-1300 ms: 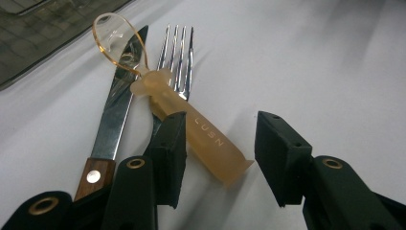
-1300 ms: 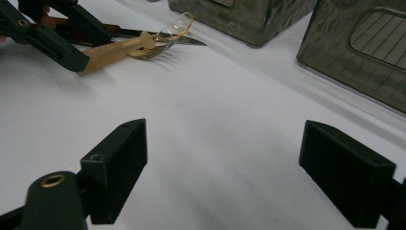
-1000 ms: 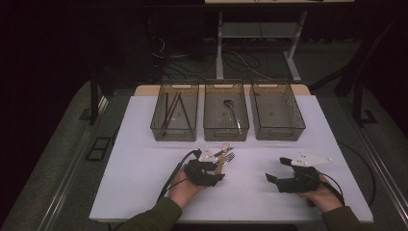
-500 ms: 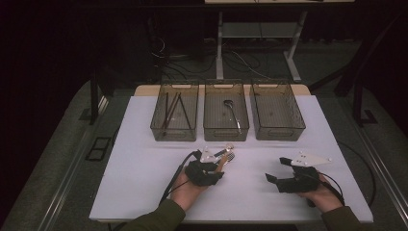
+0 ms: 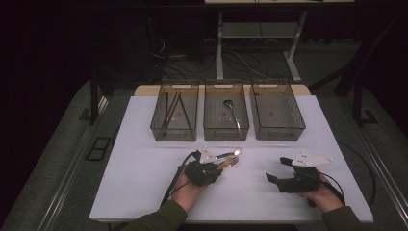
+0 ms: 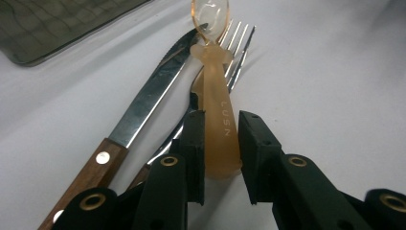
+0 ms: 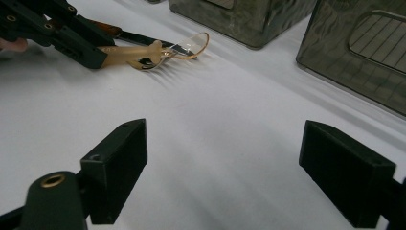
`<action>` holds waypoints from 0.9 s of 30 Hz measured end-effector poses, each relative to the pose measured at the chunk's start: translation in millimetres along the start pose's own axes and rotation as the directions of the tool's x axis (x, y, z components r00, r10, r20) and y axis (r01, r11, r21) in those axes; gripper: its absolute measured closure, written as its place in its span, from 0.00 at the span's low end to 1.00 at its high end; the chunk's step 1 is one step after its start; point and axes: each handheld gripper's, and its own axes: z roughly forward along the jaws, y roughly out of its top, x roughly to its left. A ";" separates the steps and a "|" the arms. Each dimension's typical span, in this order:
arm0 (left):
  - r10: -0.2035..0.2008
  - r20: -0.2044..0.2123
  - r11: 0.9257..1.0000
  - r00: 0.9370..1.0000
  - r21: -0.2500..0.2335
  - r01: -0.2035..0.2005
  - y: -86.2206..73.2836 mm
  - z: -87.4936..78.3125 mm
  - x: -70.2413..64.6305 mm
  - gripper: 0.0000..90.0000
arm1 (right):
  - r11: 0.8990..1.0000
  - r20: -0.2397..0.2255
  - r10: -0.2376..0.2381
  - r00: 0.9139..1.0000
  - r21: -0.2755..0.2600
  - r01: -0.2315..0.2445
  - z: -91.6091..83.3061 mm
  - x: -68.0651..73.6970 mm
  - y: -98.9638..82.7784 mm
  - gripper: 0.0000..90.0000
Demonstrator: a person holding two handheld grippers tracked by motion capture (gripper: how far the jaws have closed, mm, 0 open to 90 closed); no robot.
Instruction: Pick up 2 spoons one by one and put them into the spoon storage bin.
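Closing on the translucent amber plastic spoon (image 6: 216, 115) atop knife and fork on the white tabletop (image 5: 144, 163), the left tongs (image 6: 220, 139) have narrowed — next, lift straight up; right tongs (image 7: 239, 177) wide, empty.

Lower centre of the high view, the left gripper (image 5: 230, 161) has its jaws just closing in narrowly, while the right gripper (image 5: 279, 169) at lower right gapes wide.

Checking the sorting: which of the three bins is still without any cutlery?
The right bin, nearest the right gripper's side. The left bin holds dark sticks, and the middle bin holds a spoon.
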 end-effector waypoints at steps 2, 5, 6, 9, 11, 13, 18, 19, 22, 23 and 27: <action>-0.002 0.004 1.000 1.000 0.001 0.002 0.1 -0.2 1.0 0.81 | 1.000 -0.001 -0.002 1.000 0.000 0.002 0.2 0.2 0.1 0.19; 0.003 0.006 1.000 1.000 0.004 -0.003 0.2 -1.0 1.9 0.81 | 1.000 -0.003 -0.001 1.000 0.001 0.001 0.3 0.5 0.1 0.19; -0.001 0.012 1.000 1.000 0.002 0.001 0.1 -1.0 2.5 0.81 | 1.000 -0.003 -0.001 1.000 0.001 0.001 0.4 0.6 0.1 0.19; 0.003 0.020 1.000 1.000 0.008 -0.003 0.5 -2.1 5.2 0.81 | 1.000 -0.005 0.007 1.000 -0.004 -0.007 0.8 1.2 0.1 0.19; -0.016 0.026 1.000 1.000 -0.009 0.016 0.4 -2.0 5.4 0.82 | 1.000 -0.011 0.009 1.000 -0.010 -0.009 0.9 1.6 0.3 0.19; -0.014 0.030 1.000 0.999 -0.010 0.014 1.0 -3.3 6.3 0.82 | 1.000 -0.015 0.012 1.000 -0.010 -0.012 1.2 1.8 0.4 0.19; -0.016 0.040 1.000 0.999 -0.005 0.016 1.5 -5.4 9.3 0.82 | 1.000 -0.018 0.012 1.000 -0.005 -0.012 2.3 1.9 -0.2 0.19; -0.016 0.040 1.000 0.999 -0.006 0.016 1.5 -5.7 9.6 0.82 | 1.000 -0.018 0.011 1.000 -0.005 -0.011 2.3 1.9 -0.2 0.19; -0.021 0.044 1.000 0.999 -0.016 0.022 2.2 -7.2 10.6 0.82 | 1.000 -0.019 0.008 1.000 -0.004 -0.008 2.4 2.0 -0.3 0.19; -0.019 0.043 1.000 0.999 -0.014 0.019 2.5 -8.3 11.5 0.82 | 1.000 -0.018 0.009 1.000 -0.003 -0.009 2.5 2.0 -0.3 0.19; -0.024 0.064 0.999 0.998 -0.030 0.026 3.1 -12.2 16.0 0.82 | 1.000 -0.019 0.009 1.000 -0.005 -0.009 2.2 1.9 -0.2 0.19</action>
